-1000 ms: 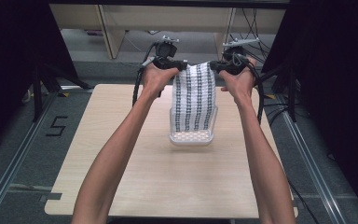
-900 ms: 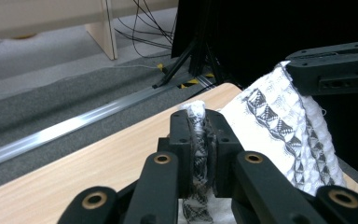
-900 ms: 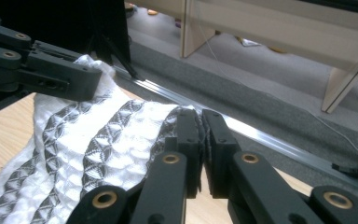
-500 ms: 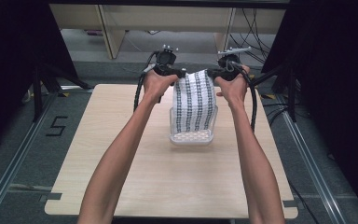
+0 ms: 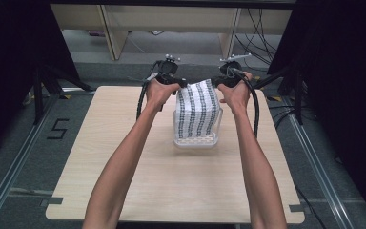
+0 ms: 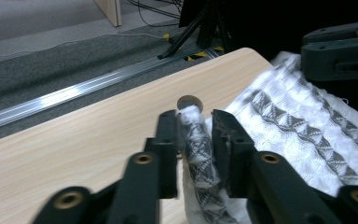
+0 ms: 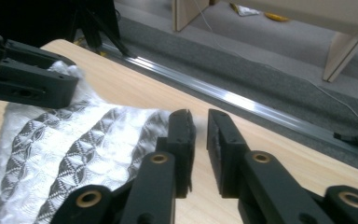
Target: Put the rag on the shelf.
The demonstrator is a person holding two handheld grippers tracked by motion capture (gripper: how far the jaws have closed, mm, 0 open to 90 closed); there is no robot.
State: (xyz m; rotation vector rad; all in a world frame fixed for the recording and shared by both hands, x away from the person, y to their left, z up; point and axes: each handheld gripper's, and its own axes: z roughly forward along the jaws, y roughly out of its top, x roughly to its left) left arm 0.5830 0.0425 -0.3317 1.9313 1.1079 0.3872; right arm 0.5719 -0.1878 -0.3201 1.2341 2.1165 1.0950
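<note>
Both hands have come down since the earlier frame, jaws just opening. High view: white black-patterned woven cloth [image 5: 198,112] drapes into the clear plastic bin [image 5: 196,140]. Left gripper [image 6: 195,116] view: cloth edge sits loosely between parted jaws. Right gripper [image 7: 199,120] view: jaws parted, I see cloth beside, unclamped.

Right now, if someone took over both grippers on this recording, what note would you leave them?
Left gripper: jaws have just been opening, with a bunched corner of the white cloth with dark grey patterned stripes between them, loose.
Right gripper: jaws have just been opening, cloth edge beside one jaw, no grip.
The cloth drapes over and into the clear plastic container on the light wooden table.
Done: cloth lowered to the container.
Left: probably draw both grippers clear and tuck the far end in.
</note>
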